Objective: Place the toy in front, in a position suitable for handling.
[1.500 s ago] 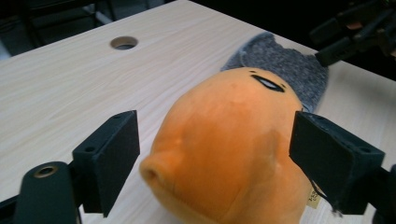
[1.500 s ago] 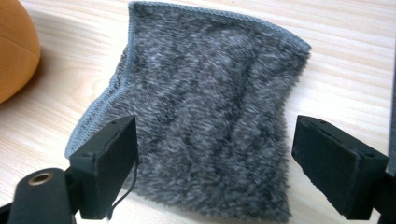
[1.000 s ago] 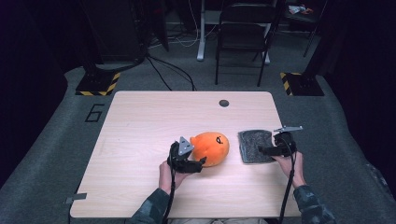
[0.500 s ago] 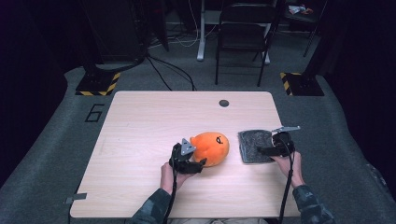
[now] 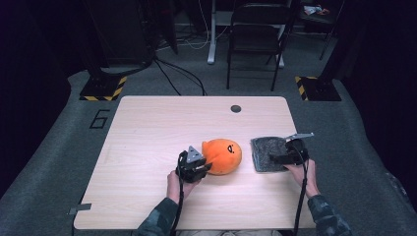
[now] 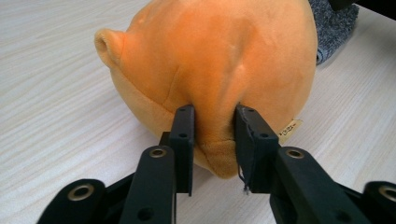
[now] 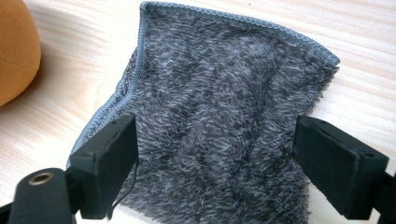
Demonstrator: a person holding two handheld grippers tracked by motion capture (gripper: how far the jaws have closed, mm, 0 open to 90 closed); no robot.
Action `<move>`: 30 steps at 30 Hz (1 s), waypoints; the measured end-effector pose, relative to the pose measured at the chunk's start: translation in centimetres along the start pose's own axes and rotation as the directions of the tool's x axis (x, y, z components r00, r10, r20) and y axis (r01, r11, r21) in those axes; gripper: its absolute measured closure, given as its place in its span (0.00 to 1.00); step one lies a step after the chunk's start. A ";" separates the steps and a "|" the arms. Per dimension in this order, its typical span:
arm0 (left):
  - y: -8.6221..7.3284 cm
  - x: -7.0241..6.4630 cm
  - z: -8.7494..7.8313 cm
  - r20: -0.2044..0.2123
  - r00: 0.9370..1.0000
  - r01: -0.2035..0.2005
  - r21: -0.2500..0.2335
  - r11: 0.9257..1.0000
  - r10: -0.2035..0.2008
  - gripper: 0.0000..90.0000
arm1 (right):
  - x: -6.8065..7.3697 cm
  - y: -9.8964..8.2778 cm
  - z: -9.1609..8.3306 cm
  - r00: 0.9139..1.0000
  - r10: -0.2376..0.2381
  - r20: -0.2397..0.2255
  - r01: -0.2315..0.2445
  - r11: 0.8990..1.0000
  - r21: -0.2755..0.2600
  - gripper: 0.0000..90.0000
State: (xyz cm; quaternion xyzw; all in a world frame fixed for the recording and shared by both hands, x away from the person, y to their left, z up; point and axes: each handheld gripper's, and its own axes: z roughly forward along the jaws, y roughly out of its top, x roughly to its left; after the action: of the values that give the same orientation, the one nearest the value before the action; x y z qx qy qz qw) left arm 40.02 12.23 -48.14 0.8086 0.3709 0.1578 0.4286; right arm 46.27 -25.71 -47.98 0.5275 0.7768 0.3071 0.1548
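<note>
My sleeves (image 5: pixel 158 222) were camo, green and grey. Both grippers were all black plastic: my left gripper (image 6: pixel 212 140) had flat rectangular pads with small holes and brass-ringed pivot screws in the linkages. My right gripper (image 7: pixel 215 163) had chunky blocky pads. Black cables (image 5: pixel 301 196) trailed back, and each carried a grey three-cornered plate (image 5: pixel 193 153).

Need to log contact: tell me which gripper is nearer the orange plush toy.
Left. The left gripper pinches the orange plush toy; the right gripper stands apart, its jaws wide over the grey cloth.
</note>
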 end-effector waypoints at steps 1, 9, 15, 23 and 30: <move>0.0 0.1 0.0 0.004 1.000 -0.002 -0.002 1.000 0.002 0.81 | 0.0 0.0 0.0 1.000 -0.003 0.001 0.003 1.000 0.003 0.15; -0.2 0.2 -0.1 0.016 1.000 0.001 -0.016 1.000 -0.001 0.88 | 0.2 0.2 0.4 1.000 0.000 0.007 0.000 1.000 0.006 0.15; -0.3 0.6 -0.1 0.018 1.000 -0.003 -0.026 1.000 0.004 0.89 | 0.6 0.6 0.6 1.000 0.000 0.008 0.000 1.000 0.005 0.15; -0.3 0.5 -0.2 0.025 1.000 -0.003 -0.018 1.000 0.003 0.89 | 0.8 0.8 1.0 1.000 -0.018 0.005 0.018 1.000 0.007 0.15; -0.4 0.5 -0.3 0.025 1.000 -0.010 -0.011 1.000 0.010 0.89 | 0.9 1.1 1.9 0.999 -0.024 0.040 0.024 1.000 0.006 0.15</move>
State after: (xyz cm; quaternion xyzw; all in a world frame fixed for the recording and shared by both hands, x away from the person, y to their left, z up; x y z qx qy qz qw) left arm 40.01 12.90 -48.31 0.8100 0.3606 0.1516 0.4369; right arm 47.76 -24.02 -48.63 0.5246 0.7807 0.2924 0.1724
